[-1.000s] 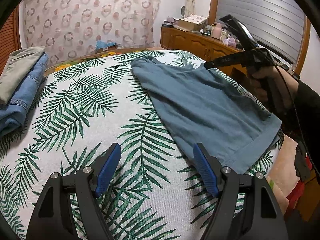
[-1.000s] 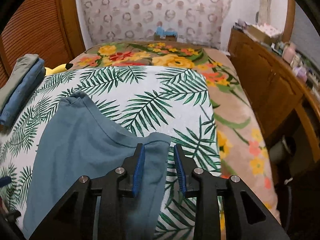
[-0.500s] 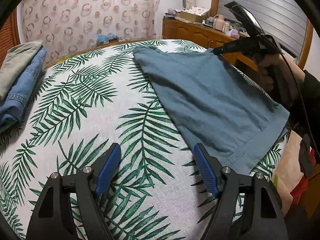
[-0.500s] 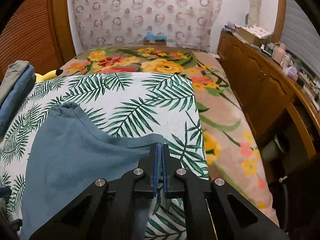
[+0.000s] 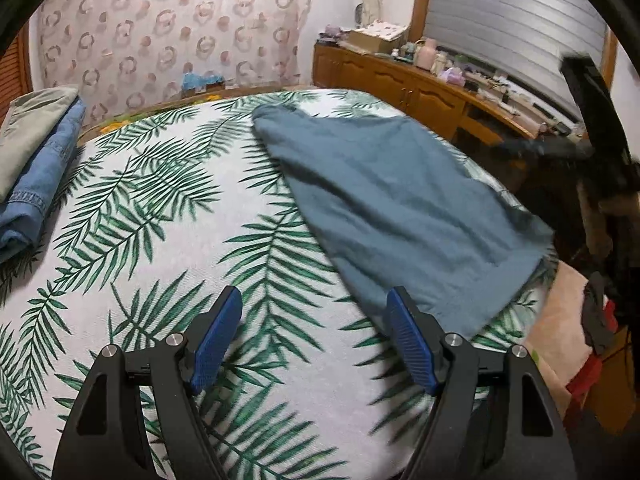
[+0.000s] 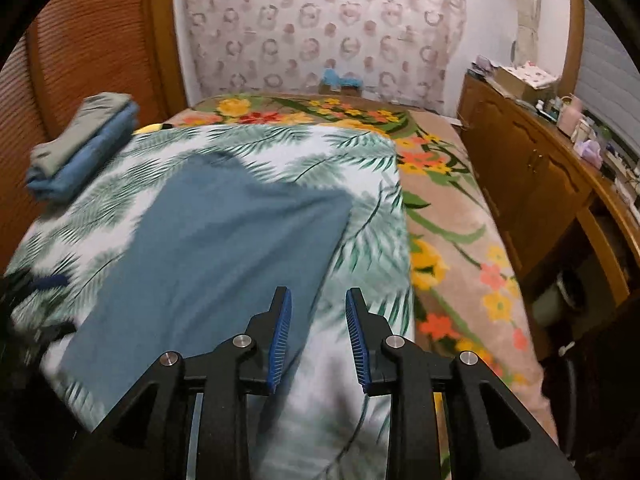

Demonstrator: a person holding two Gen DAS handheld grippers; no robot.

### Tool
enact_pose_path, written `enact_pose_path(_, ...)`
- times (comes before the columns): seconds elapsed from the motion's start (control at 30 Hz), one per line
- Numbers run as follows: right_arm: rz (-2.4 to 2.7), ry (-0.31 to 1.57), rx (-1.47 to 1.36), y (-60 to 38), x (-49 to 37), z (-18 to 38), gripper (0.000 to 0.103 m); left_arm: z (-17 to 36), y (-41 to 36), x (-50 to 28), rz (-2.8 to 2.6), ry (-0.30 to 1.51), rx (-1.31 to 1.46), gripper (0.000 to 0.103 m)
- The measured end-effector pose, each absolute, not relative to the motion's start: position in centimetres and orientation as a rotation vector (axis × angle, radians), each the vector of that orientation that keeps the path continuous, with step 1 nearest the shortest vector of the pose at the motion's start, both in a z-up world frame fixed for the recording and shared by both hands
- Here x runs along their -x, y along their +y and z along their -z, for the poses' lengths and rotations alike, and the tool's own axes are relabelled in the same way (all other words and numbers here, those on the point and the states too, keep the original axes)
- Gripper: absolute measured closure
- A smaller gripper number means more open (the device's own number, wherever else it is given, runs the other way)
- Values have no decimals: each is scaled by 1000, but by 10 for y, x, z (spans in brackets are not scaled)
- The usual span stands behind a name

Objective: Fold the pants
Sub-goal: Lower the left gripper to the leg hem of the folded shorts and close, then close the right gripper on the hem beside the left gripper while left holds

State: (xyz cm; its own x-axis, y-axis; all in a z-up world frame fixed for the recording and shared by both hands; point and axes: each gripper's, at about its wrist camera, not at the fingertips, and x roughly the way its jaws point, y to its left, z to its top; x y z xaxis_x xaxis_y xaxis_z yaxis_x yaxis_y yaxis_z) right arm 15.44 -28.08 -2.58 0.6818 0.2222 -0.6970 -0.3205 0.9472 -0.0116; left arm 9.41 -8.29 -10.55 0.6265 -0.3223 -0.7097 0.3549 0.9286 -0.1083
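Observation:
The teal pants (image 5: 400, 208) lie spread flat on the palm-leaf sheet (image 5: 160, 220), running from the far middle to the near right edge of the bed. My left gripper (image 5: 312, 340) hovers open over bare sheet, its right finger just short of the pants' near hem. In the right wrist view the pants (image 6: 208, 248) lie to the left. My right gripper (image 6: 318, 336) is drawn back above their right edge, its jaws opening with nothing pinched between them. Its blurred black frame (image 5: 588, 92) shows off the bed's right side.
A folded stack of jeans and khaki pants (image 5: 36, 160) sits at the bed's far left (image 6: 80, 152). A floral blanket (image 6: 452, 240) covers the bed's right side. A cluttered wooden dresser (image 6: 540, 184) runs along the right wall.
My right gripper was shut on the pants' far right corner half a second ago. It has let go and pulled back to the right. The corner now lies flat. The left gripper has stayed put.

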Motion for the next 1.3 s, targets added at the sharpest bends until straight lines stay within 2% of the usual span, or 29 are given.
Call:
enact_pose_path(0.1, -348, 780, 89, -290, -127, 34, 74, 99, -88, -87, 432, 795, -45, 32)
enact_pose_path(0.23, -360, 775, 101, -293, -102, 38, 74, 94, -97, -78, 493, 800, -56, 51)
enact_pose_path(0.33, -365, 766, 99, -293, -90, 37, 74, 96, -105, -75, 532, 820, -65, 59)
enact_pose_path(0.63, -346, 780, 118, -287, -71, 45, 74, 106, -113, -75, 573, 866, -66, 61)
enact_pose_path(0.7, -351, 787, 108, -287, -70, 46, 79, 108, -115, -75, 583, 875, -67, 64)
enact_pose_path(0.73, -358, 790, 103, -287, -70, 45, 85, 110, -115, -76, 587, 883, -65, 67)
enact_pose_path(0.8, -365, 782, 98, -286, -69, 44, 91, 112, -115, -76, 599, 886, -58, 72)
enact_pose_path(0.87, -381, 766, 91, -285, -66, 40, 93, 110, -117, -75, 600, 875, -67, 81)
enact_pose_path(0.97, -397, 748, 77, -284, -63, 36, 95, 104, -114, -72, 608, 850, -58, 87)
enact_pose_path(1.3, -409, 767, 48, -279, -47, 40, 96, 97, -105, -69, 604, 840, -43, 87)
